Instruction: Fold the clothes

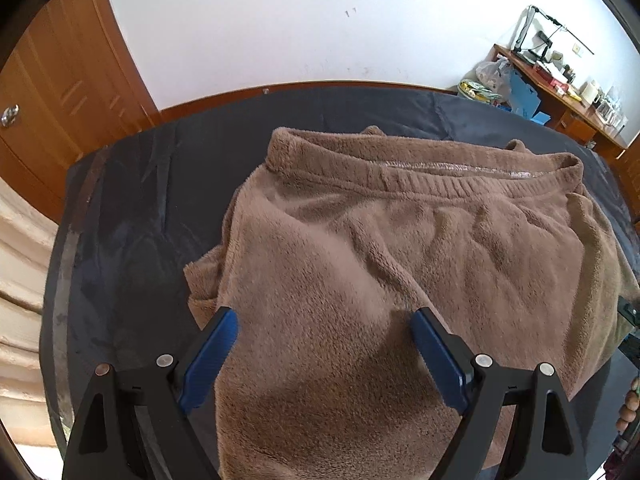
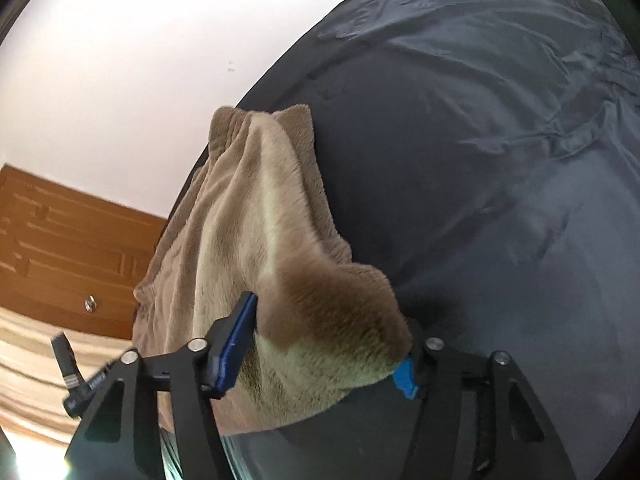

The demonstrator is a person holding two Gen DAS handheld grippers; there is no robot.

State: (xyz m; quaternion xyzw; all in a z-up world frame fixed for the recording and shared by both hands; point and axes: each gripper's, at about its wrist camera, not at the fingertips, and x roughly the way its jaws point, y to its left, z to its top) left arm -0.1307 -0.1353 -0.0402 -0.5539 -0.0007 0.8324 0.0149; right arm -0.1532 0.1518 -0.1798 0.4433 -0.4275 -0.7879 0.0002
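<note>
Brown fleece trousers lie on a dark grey sheet, the ribbed waistband at the far side. My left gripper is open just above the near part of the trousers, its blue pads wide apart with nothing between them. In the right wrist view the same trousers stretch away from me, and a bunched fold lies between the fingers of my right gripper. Its jaws stand wide, with fabric draped over the right pad. Whether they pinch the fabric is unclear.
The dark sheet covers a wide surface to the right of the trousers. A wooden door stands at the left, a white wall behind. A cluttered wooden desk is at the far right. A striped beige cloth hangs at the left edge.
</note>
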